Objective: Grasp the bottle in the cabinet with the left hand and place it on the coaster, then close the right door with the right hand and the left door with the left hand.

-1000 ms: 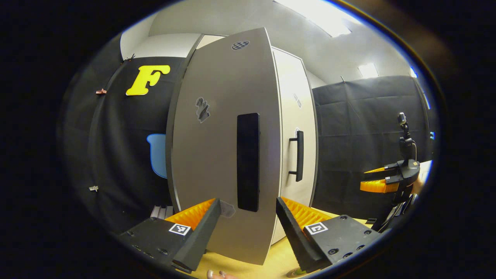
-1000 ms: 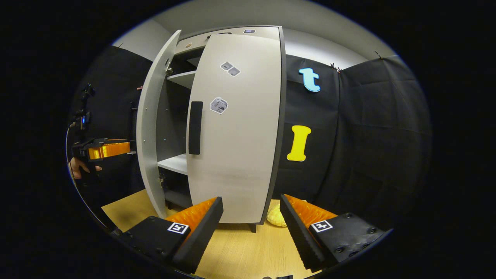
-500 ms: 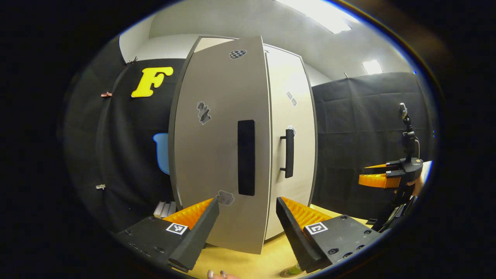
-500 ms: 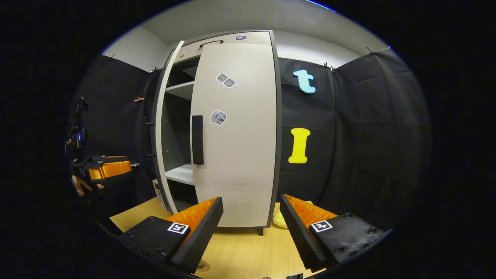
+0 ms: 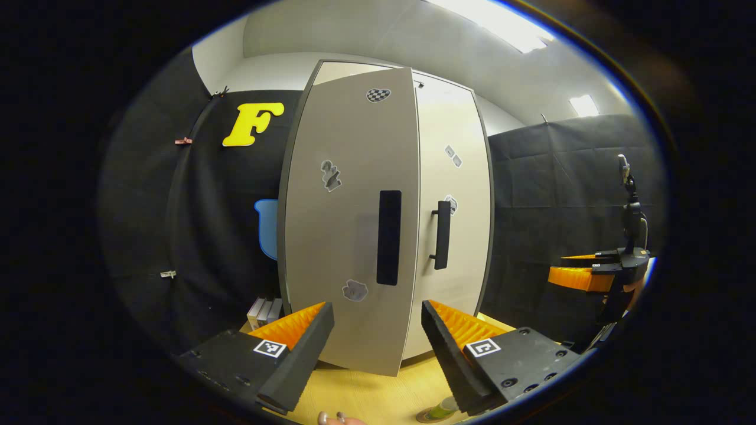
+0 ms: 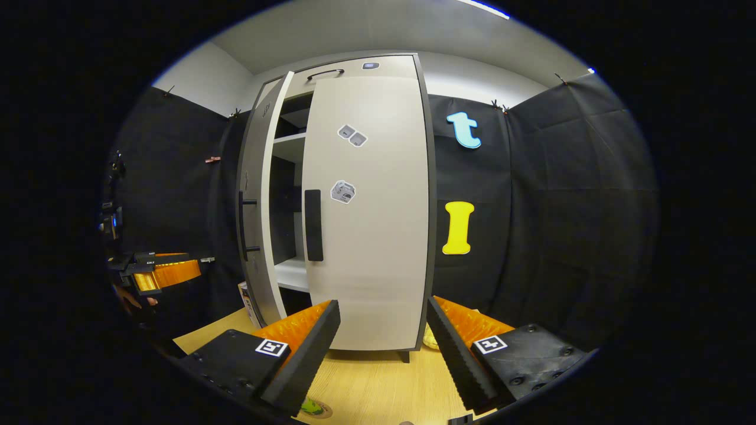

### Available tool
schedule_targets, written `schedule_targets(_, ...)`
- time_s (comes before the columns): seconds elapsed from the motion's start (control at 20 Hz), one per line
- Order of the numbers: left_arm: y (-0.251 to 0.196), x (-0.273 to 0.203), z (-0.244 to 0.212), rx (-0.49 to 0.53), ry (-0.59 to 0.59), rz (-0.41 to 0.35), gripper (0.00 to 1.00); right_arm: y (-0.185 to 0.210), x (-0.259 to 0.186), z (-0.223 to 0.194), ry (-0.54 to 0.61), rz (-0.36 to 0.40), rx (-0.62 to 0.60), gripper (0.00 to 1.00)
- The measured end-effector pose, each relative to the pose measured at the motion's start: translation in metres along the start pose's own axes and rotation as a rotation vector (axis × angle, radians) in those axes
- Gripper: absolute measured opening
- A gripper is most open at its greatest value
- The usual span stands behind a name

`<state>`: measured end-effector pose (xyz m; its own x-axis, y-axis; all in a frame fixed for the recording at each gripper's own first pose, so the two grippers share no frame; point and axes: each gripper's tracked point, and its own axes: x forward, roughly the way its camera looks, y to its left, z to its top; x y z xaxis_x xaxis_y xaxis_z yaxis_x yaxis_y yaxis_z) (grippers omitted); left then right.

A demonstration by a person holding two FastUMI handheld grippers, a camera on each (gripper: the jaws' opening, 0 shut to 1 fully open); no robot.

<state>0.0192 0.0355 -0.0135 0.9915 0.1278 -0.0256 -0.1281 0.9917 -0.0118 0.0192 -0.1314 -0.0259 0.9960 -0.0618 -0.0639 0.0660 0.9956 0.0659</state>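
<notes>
Left hand-held gripper: fingers spread apart, gripping nothing, pointed at the front of the left door; in the right gripper view it shows at the far left, held by a hand.
Right hand-held gripper: fingers spread apart, gripping nothing, facing the right door; in the left gripper view it hangs at the far right.
Left door: ajar, its free edge standing out from the cabinet; 3 stickers and a black handle plate on its face.
Right door: shut flat against the cabinet, 2 stickers on its face.
Cabinet interior: white shelves visible through the gap between the 2 doors.
Bottle: green, upright on the round coaster on the wooden bench, at the lower edge of the left gripper view.
</notes>
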Motion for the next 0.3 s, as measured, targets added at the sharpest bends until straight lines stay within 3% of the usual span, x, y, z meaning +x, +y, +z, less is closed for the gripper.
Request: schedule_targets(0.3,0.003,-0.006,-0.003,-0.004,0.009,-0.037,0.95,0.012,-0.008,0.004,-0.006,-0.019,-0.03,0.98)
